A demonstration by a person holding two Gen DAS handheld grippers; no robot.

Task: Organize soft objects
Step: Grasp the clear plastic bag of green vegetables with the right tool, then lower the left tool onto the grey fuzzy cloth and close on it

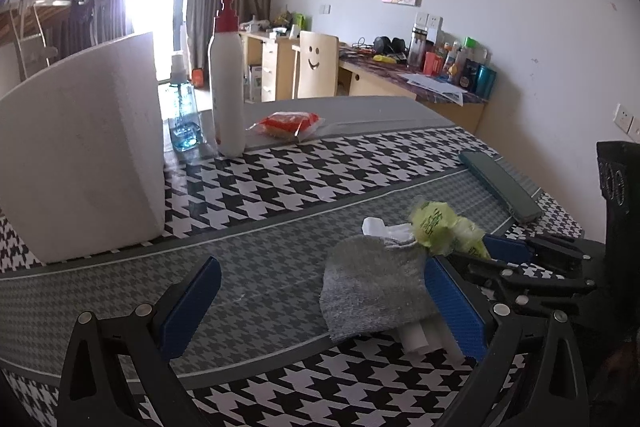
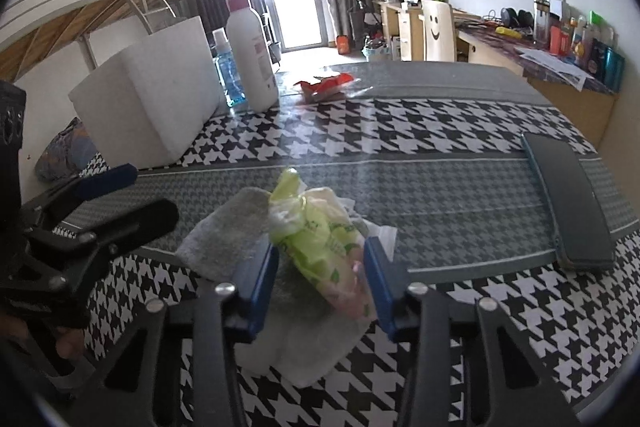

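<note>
Holding my right hand-held gripper (image 2: 320, 283) around the crinkled yellow-green plastic packet (image 2: 320, 239), I see its blue pads bracketing the packet, though I cannot tell whether they actually press it. The packet lies on a grey knitted sock (image 1: 372, 287) on the houndstooth-covered bench (image 1: 280, 183). My left hand-held gripper (image 1: 320, 311) is spread wide, gripping nothing, its right pad just beside the sock. A white foam block (image 1: 80, 155) stands well apart.
</note>
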